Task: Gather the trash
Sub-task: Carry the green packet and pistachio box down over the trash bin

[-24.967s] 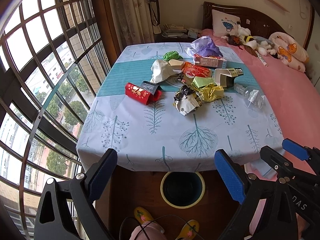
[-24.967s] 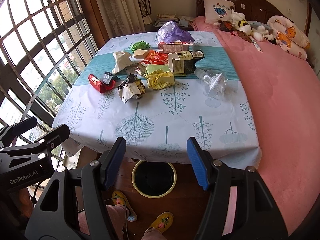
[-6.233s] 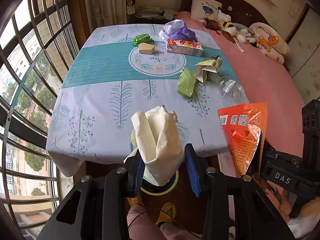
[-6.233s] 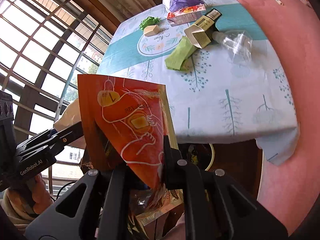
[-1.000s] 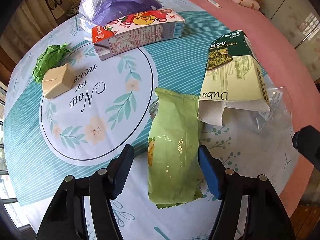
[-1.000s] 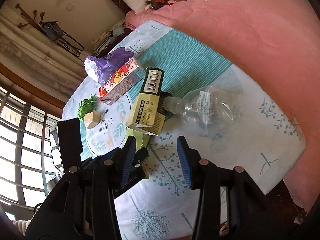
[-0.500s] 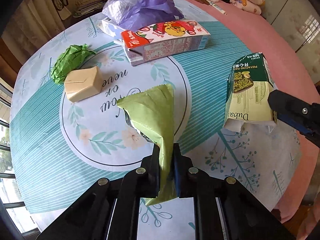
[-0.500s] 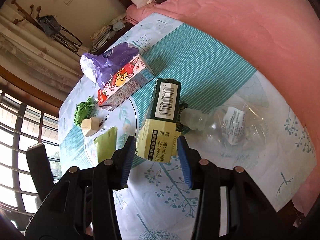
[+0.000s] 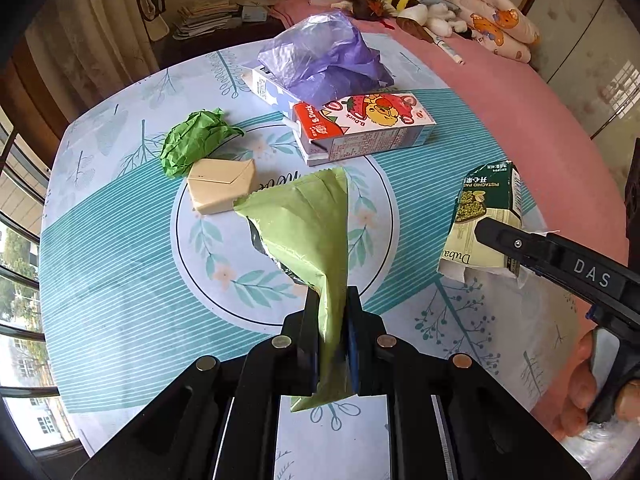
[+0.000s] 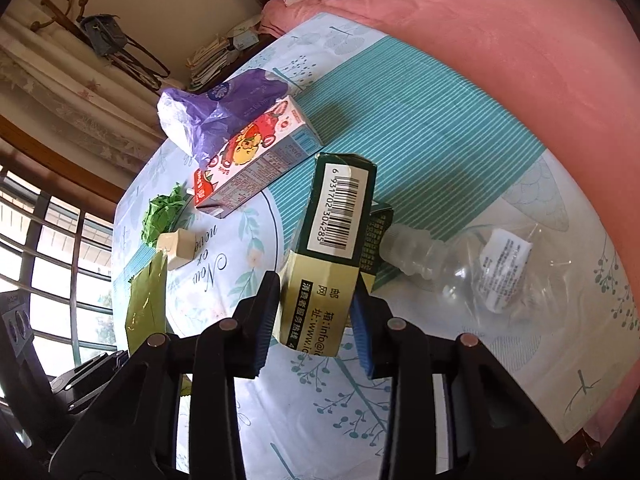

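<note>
My left gripper [image 9: 332, 320] is shut on a green snack wrapper [image 9: 308, 224], which stands up from its fingers above the tablecloth [image 9: 120, 260]. My right gripper [image 10: 316, 320] is shut on a dark green and cream pistachio box [image 10: 332, 240], one finger on each side of its open end. The left wrist view shows the same box [image 9: 486, 216] at the right, with a black finger across it. Still lying on the table are a red and white milk carton [image 9: 364, 128], a purple plastic bag [image 9: 324, 56], crumpled green paper [image 9: 192, 140], a small beige carton [image 9: 220, 184] and a clear crushed bottle [image 10: 480, 268].
A pink bed [image 10: 480, 40] with a pillow and soft toys borders the table on the right. Tall barred windows [image 10: 60, 260] run along the left. A hand [image 9: 592, 384] holds the right gripper's handle by the table's right edge.
The right gripper's fingers have drawn in onto the pistachio box. The left gripper still holds the green wrapper and has pulled back a little, so more of the table shows.
</note>
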Available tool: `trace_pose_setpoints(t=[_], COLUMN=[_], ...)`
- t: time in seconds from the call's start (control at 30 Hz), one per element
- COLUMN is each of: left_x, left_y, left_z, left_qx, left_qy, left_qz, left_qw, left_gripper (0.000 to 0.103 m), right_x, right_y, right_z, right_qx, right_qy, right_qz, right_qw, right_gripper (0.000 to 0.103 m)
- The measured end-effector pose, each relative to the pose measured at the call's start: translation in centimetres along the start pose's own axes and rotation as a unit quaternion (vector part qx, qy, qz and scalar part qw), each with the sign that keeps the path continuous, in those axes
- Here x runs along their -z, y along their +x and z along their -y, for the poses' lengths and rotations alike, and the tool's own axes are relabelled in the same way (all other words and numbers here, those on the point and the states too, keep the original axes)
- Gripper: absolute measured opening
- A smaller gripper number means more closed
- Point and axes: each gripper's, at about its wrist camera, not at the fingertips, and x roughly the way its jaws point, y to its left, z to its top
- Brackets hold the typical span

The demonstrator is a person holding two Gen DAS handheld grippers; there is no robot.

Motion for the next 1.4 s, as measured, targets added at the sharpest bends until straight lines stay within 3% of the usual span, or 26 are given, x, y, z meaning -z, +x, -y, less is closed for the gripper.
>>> trace_pose_setpoints(t=[0.1, 0.33, 0.7, 1.07, 1.4], left_x=[1.1, 4.1, 13.5, 24.4, 30.4], left_y=[-1.9, -6.4, -14.9, -21.1, -21.1], left_z=[0.5, 1.2, 6.5, 14.2, 17.7], left_qx=[-0.006, -0.026, -0.049, -0.073, -0.075], left_qy=[-0.004, -0.028, -0.061, -0.079, -0.061], left_qz=[0.008, 0.034, 0.068, 0.102, 0.075], left_qw=[0.9999, 0.9987, 0.9946, 0.989, 0.9925], left_gripper=[0.011, 0.011, 0.011, 0.011, 0.011], right_x=[0.5, 3.3, 10.8, 18.5, 23.5], right_y=[-0.8, -5.0, -14.7, -23.0, -22.8], right_z=[-1.0, -2.5, -0.3, 5.0, 8.8], right_qx=[-0.015, -0.074, -0.14, -0.162, -0.157], right_qy=[-0.025, -0.08, -0.183, -0.242, -0.23], right_qz=[-0.006, -0.015, -0.044, -0.06, -0.107], right_qw=[1.0, 0.994, 0.972, 0.955, 0.954], right_gripper=[0.018, 0.018, 0.018, 0.018, 0.018])
